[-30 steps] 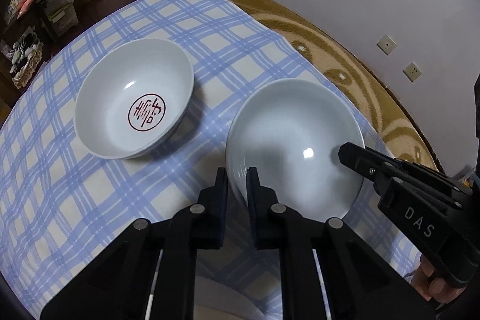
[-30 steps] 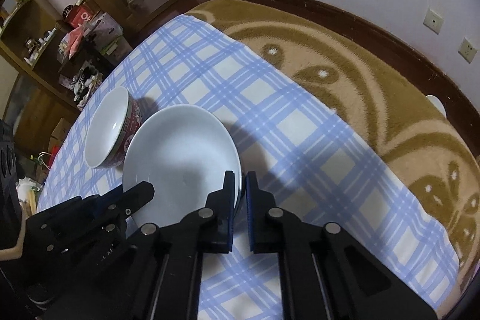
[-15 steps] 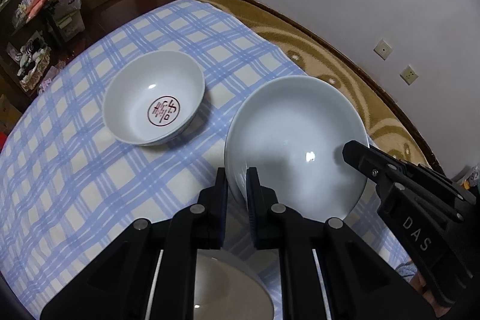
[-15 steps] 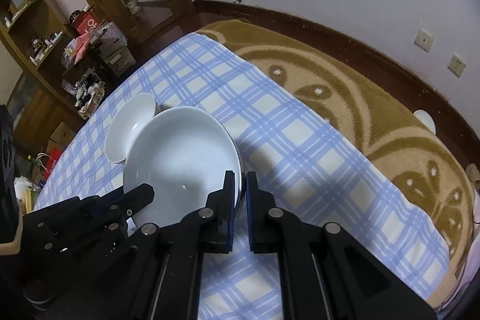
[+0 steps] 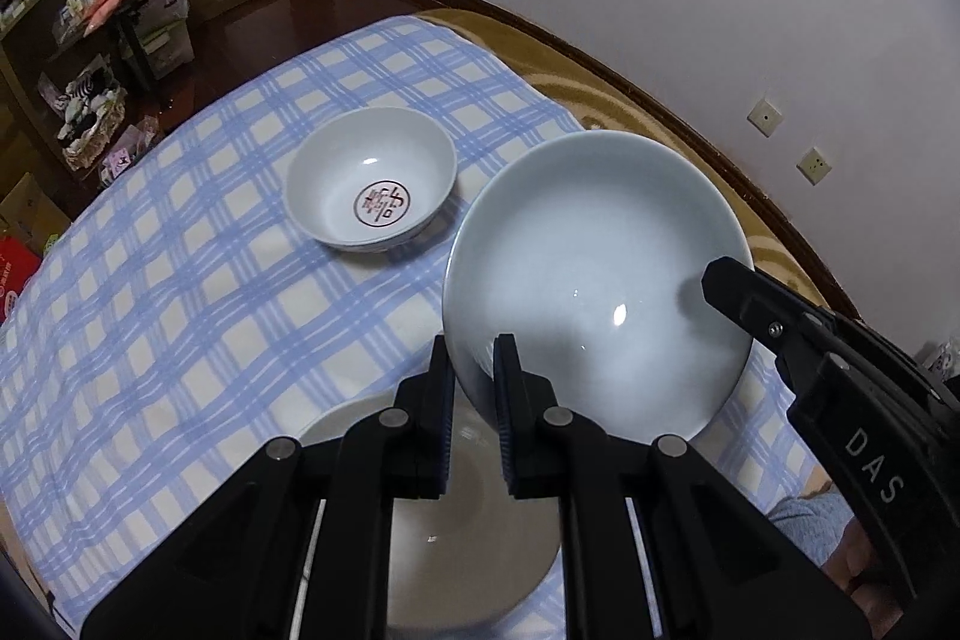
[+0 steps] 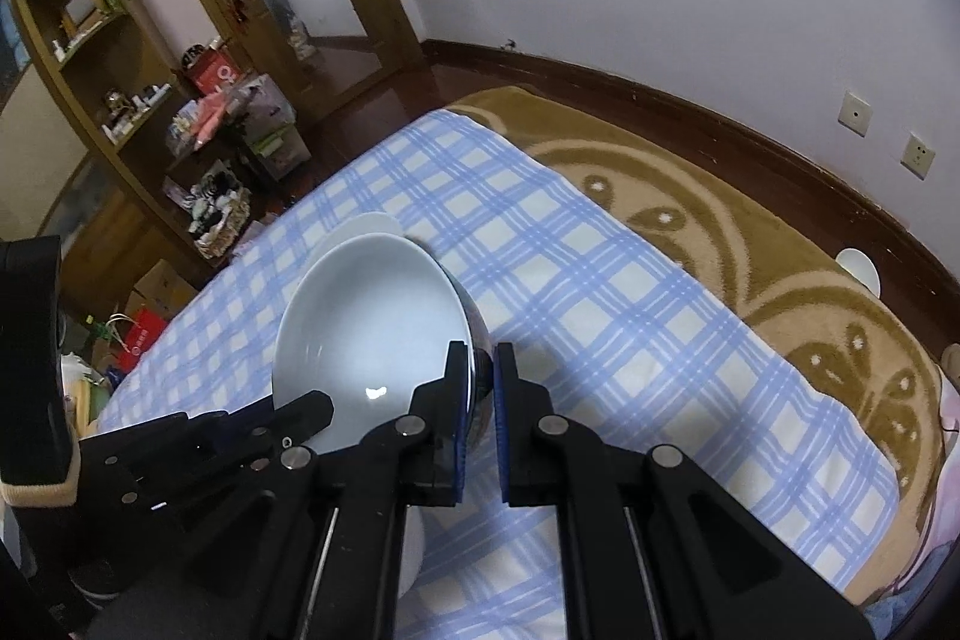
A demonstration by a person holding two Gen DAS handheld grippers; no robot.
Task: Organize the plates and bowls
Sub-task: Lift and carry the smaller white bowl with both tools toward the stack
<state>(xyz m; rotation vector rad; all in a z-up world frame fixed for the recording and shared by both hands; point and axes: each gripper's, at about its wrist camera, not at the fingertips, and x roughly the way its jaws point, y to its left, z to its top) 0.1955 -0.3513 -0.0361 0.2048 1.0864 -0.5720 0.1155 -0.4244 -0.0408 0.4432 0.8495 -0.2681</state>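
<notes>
A plain pale deep plate (image 5: 600, 274) hangs tilted above the checked tablecloth (image 5: 198, 292), held from both sides. My left gripper (image 5: 472, 370) is shut on its near-left rim. My right gripper (image 6: 481, 376) is shut on the opposite rim, and its black finger (image 5: 729, 283) shows over the plate's right edge in the left wrist view. The same plate (image 6: 366, 322) fills the middle of the right wrist view, with the left gripper's tip (image 6: 315, 409) at its lower edge. A white bowl with a red emblem (image 5: 372, 181) rests on the cloth behind it. Another white plate (image 5: 474, 514) lies below my left fingers.
The blue checked cloth lies over a brown patterned blanket (image 6: 750, 220) that runs along the wall side. Shelves and boxes (image 6: 204, 142) stand beyond the far left edge. A person's hand (image 5: 858, 562) shows at the lower right.
Both grippers have risen together with the pale plate between them. The cloth and the emblem bowl look farther away, and a white plate has come into view under the left gripper.
</notes>
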